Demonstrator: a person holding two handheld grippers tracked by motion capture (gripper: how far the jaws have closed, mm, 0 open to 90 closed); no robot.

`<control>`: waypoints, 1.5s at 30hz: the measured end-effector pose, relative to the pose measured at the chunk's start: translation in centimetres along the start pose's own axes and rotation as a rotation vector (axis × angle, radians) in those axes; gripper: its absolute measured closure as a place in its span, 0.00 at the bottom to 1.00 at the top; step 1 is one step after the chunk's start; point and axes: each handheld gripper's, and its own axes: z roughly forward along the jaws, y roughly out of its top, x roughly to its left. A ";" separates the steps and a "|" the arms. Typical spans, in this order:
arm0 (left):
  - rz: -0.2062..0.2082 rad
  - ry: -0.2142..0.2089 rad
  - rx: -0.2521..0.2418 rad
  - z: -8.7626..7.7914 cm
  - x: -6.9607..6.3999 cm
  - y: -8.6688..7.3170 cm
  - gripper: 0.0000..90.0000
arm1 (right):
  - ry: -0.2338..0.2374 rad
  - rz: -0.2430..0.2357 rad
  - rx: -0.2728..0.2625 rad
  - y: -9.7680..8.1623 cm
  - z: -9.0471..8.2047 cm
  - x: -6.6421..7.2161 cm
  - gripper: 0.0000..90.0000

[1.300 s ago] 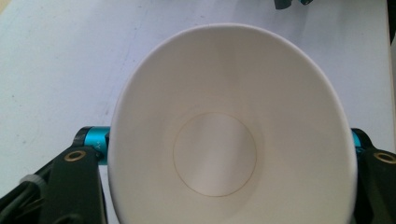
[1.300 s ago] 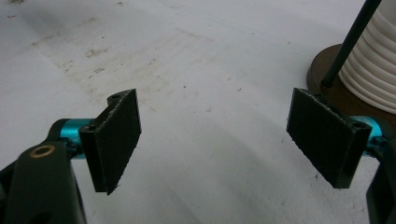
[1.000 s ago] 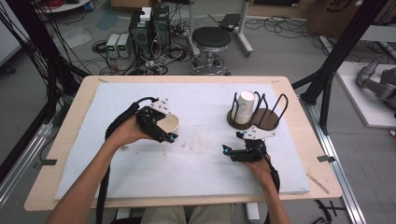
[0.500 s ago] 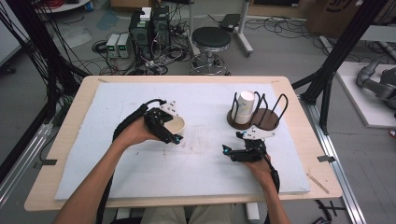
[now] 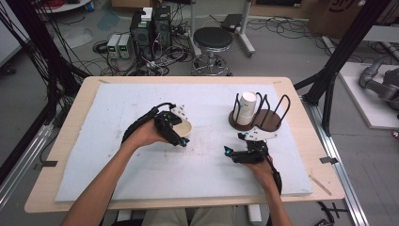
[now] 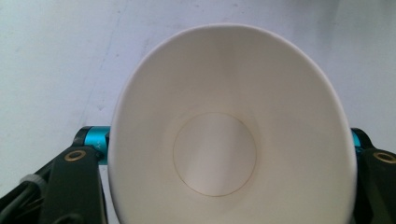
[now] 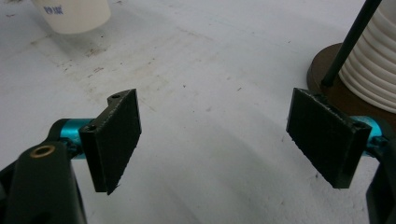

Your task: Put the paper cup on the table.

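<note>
The left gripper (image 5: 181, 134) clamps a paper cup (image 6: 229, 135) — mouth toward its own camera. The cup stack (image 5: 245, 108) in the rack (image 5: 268, 117) lies at about two o'clock (left hand nearer). The right gripper (image 7: 219, 140) rests with jaws spread, empty.

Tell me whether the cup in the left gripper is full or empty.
Empty. The left gripper view looks straight into the paper cup: bare white walls and a clean bottom disc, nothing inside.
</note>
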 end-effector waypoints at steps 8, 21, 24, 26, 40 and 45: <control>0.010 0.000 0.021 1.4 -0.1 0.3 0.33 | -0.002 -0.011 -0.001 0.0 0.0 0.0 0.20; 0.000 0.010 0.050 2.9 -0.2 0.5 0.33 | 0.000 -0.012 -0.003 0.0 0.0 0.0 0.20; -0.012 0.010 0.040 3.1 -0.1 0.5 0.32 | 0.000 -0.010 -0.003 0.0 0.0 0.0 0.20; -0.016 0.008 0.041 3.2 -0.1 0.5 0.32 | -0.001 -0.010 -0.003 0.0 0.0 0.0 0.20; -0.056 -0.018 0.071 3.6 0.2 0.2 0.21 | 0.000 -0.006 -0.004 0.0 0.0 0.0 0.20; -0.088 -0.020 0.023 3.8 0.3 -1.1 0.18 | 0.002 -0.009 -0.007 0.0 0.0 0.0 0.20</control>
